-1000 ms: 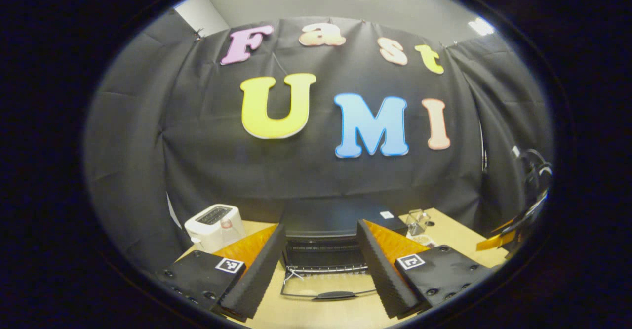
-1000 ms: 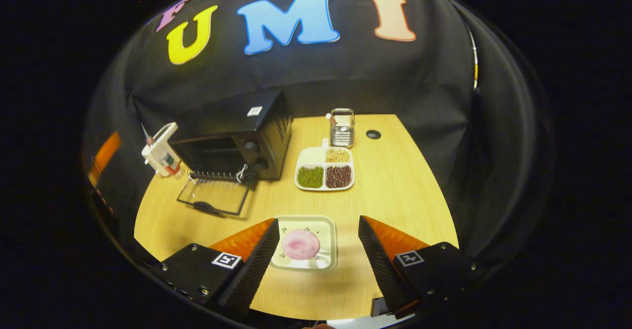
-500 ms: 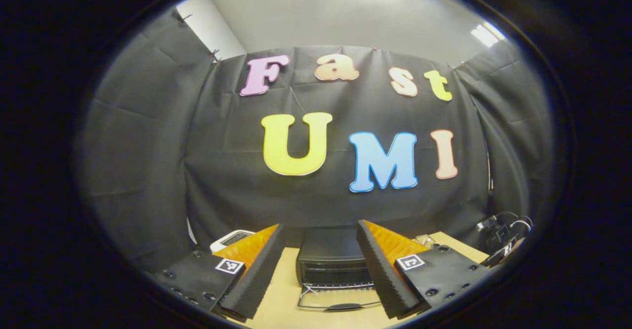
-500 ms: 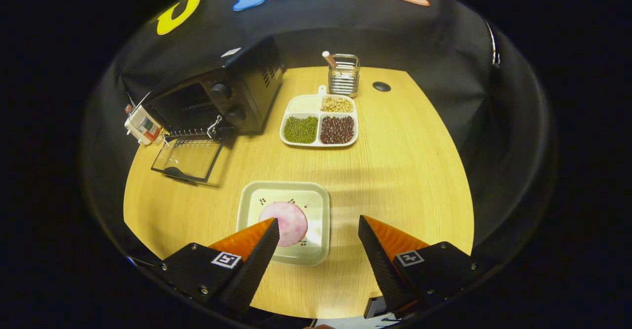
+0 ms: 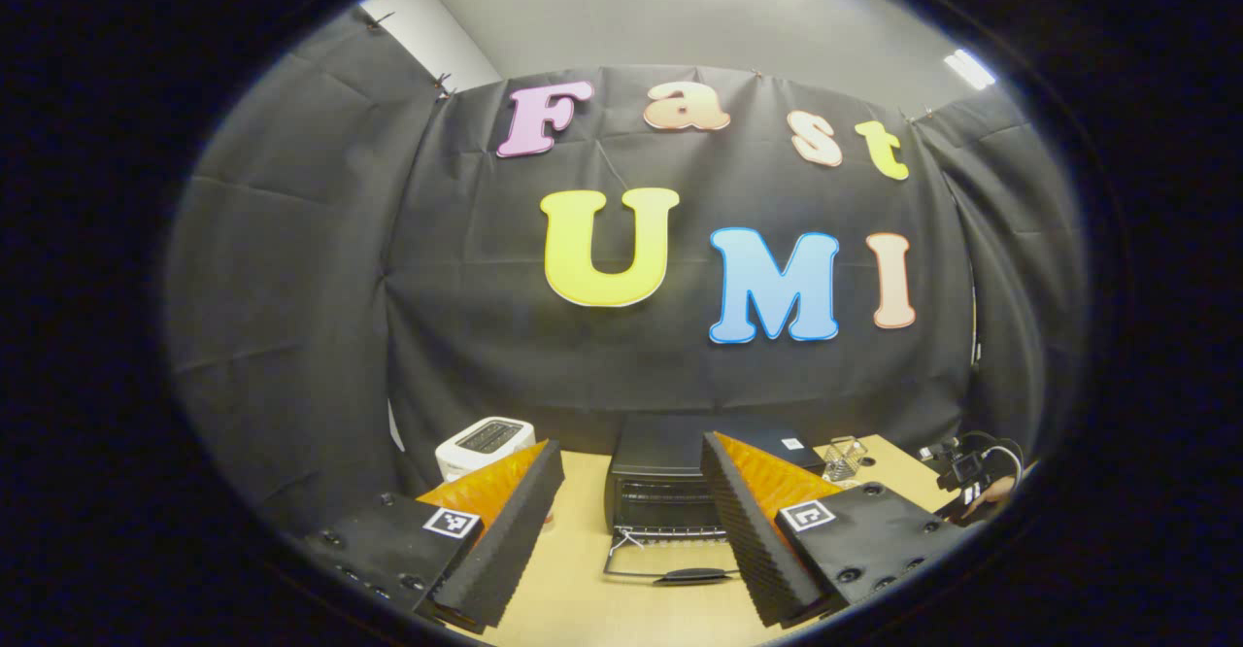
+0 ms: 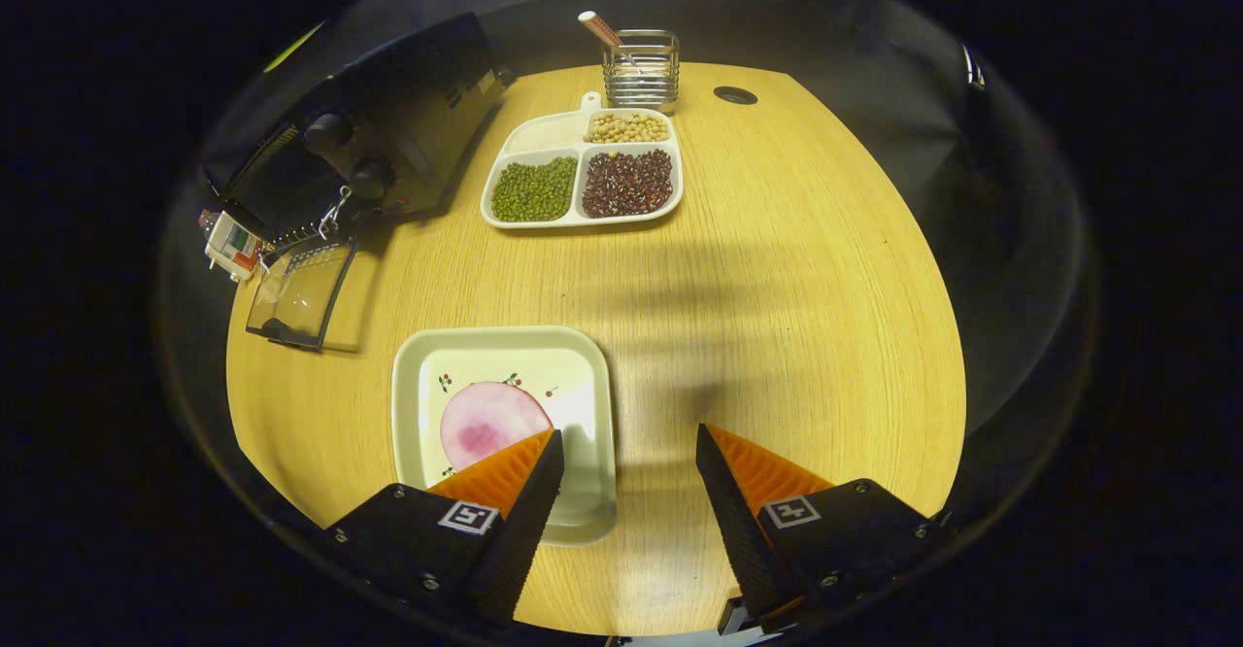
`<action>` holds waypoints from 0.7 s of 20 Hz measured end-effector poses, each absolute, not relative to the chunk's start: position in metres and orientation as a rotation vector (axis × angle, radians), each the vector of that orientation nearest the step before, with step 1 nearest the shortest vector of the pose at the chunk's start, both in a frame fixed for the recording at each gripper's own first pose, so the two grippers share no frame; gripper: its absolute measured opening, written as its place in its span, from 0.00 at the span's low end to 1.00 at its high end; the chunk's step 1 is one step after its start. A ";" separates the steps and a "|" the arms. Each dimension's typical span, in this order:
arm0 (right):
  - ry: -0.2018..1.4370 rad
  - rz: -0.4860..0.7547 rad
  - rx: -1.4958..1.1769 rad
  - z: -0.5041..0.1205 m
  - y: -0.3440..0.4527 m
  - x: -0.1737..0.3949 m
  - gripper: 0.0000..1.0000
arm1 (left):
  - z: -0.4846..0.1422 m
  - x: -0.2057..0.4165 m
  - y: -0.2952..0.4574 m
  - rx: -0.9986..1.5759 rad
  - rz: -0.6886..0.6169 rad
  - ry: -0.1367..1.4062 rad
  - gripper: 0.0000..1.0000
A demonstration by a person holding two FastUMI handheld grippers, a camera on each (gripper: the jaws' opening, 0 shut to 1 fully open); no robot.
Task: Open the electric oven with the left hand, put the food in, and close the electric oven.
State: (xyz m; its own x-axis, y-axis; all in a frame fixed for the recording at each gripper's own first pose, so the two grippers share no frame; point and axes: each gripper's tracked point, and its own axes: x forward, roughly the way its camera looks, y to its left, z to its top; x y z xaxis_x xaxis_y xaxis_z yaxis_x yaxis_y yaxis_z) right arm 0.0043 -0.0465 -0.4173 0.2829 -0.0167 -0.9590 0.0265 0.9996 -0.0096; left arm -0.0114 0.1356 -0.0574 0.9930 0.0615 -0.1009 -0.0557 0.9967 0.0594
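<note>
**Oven open, food not yet taken**

Wooden table (image 6: 777, 268) under booth light carries the oven (image 6: 388, 132), its door (image 6: 296, 292) folded flat, ready for loading. Nearer than the oven sits a plate (image 6: 418, 356) holding the pink food (image 6: 481, 424). The right tongs (image 6: 621, 492) hover spread and empty over the plate's near edge, probably lining up a grab. The left tongs (image 5: 631, 521), also spread and empty, hang back facing the oven, likely waiting to shut the door. The right gripper view reveals the plate and a bean tray (image 6: 583, 171) beside the oven; the left gripper view adds a toaster (image 5: 483, 440) on the oven's other side.
</note>
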 end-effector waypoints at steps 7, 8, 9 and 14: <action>1.345 -0.035 -0.038 -0.433 -0.039 0.010 0.63 | -0.068 -0.018 0.153 0.043 0.096 0.129 1.00; 1.337 -0.005 -0.012 -0.439 -0.033 0.009 0.62 | -0.071 -0.018 0.153 0.037 0.098 0.133 1.00; 1.351 -0.026 0.002 -0.432 -0.029 0.008 0.51 | -0.074 -0.016 0.151 0.032 0.099 0.137 1.00; 1.480 -0.015 0.102 -0.477 -0.037 0.005 0.01 | -0.078 -0.019 0.147 0.030 0.088 0.149 1.00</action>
